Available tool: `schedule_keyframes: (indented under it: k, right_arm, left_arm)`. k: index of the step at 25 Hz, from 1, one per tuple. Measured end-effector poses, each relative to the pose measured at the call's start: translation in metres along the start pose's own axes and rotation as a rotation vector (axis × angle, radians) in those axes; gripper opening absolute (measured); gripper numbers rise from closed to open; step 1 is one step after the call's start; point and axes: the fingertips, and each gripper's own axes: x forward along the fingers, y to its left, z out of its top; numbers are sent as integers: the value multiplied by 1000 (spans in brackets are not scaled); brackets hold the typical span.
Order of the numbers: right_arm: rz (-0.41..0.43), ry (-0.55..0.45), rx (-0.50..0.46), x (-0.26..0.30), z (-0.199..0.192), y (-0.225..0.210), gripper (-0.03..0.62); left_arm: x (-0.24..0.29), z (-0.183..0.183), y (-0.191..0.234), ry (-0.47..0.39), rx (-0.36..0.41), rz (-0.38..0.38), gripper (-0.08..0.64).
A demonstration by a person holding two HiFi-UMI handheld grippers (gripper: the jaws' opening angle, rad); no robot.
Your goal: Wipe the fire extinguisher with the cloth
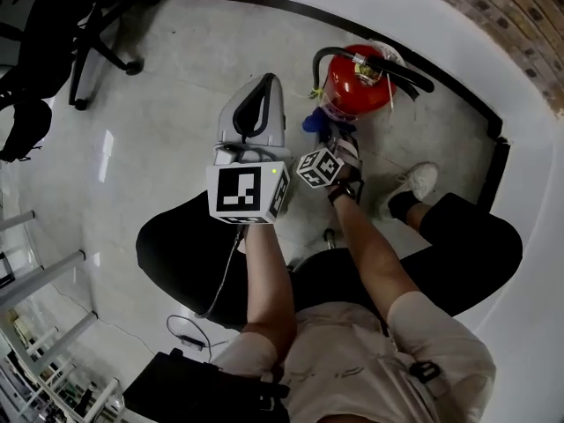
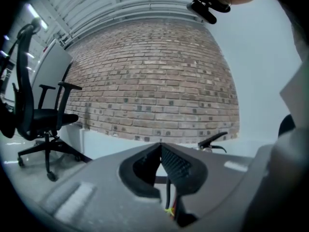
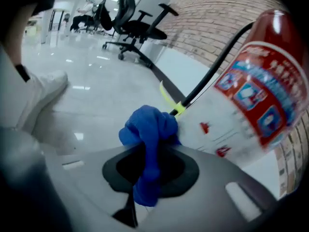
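Note:
A red fire extinguisher (image 1: 357, 85) with a black hose (image 1: 397, 73) stands on the floor by the white wall. In the right gripper view its labelled body (image 3: 256, 86) fills the right side, close in front. My right gripper (image 1: 324, 135) (image 3: 147, 153) is shut on a bunched blue cloth (image 3: 149, 127) (image 1: 315, 122), which sits against the extinguisher's lower white part beside a yellow tag (image 3: 169, 100). My left gripper (image 1: 267, 82) (image 2: 161, 146) is raised to the left of the extinguisher, jaws shut together with nothing between them. Only the extinguisher's black lever (image 2: 212, 140) shows in the left gripper view.
A black office chair (image 1: 84, 33) (image 2: 38, 115) stands at the far left, more chairs (image 3: 137, 18) behind. A brick wall (image 2: 154, 86) rises above the white base. The person's white shoe (image 1: 419, 183) (image 3: 46, 88) rests right of the extinguisher. A cable (image 1: 189, 329) trails on the floor.

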Motion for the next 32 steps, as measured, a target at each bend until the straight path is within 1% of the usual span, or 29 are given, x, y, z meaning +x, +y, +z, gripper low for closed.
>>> schedule_keyframes:
  k: [3,4,6,7,8,9,11,12,13,14,15,17,20,22,23,25,27,28,32]
  right_arm:
    - [74,98,22,37,-34,25,58]
    - [93,126,13,48,-46,31,58]
    - [95,143,-50,63,-60,39,55]
    - [88,144,-83,67,-62,40,54]
    - [93,147,-95,69,-61,40,54]
    - [116,148,-74,66,-59,39,54]
    - [181,116,38,43,-45,32,57]
    - [202,71,93,24,-31,24,57]
    - [205,10,128,1,-15,13,57]
    - [187,-60,143,-26,2,-1,57]
    - [152,-131,150,-56,20,-19,57]
    - [57,-270,179,-119,53,-64,57]
    - [-74,-472,263,-210,93,-136,57]
    - [-166,-561,282,-249,112,-178,58]
    - [-215,-573,286,-260,117,-196,58]
    - [-291,-527,281,-260,119,-219,58]
    - [-310,-461,249,-241,115,-225,58]
    - [-312,-455,233,-234,115,-222,54]
    - [-347,-511,159,-235,113,-203,48]
  left_arm:
    - [1,-22,5,48,5,11,2]
    - [1,-28,6,60,4,12,2]
    - [2,-33,6,75,8,6,2]
    - [2,-33,7,75,16,5,2]
    - [3,-31,7,71,25,6,2]
    - [3,-27,7,65,30,6,2]
    - [4,-16,2,57,28,-4,2]
    - [5,-9,-1,51,28,-11,2]
    - [6,-1,-4,43,29,-19,2]
    - [7,7,-8,32,33,-31,2]
    - [8,16,-11,18,37,-43,2]
    - [10,33,-17,-11,43,-62,2]
    - [14,52,-24,-52,42,-74,2]
    - [18,60,-28,-76,30,-81,2]
    - [19,61,-31,-83,22,-84,2]
    - [21,59,-35,-87,8,-92,2]
    - [23,54,-38,-81,1,-97,2]
    - [24,50,-38,-74,-1,-98,2]
    - [23,34,-32,-50,-10,-97,2]
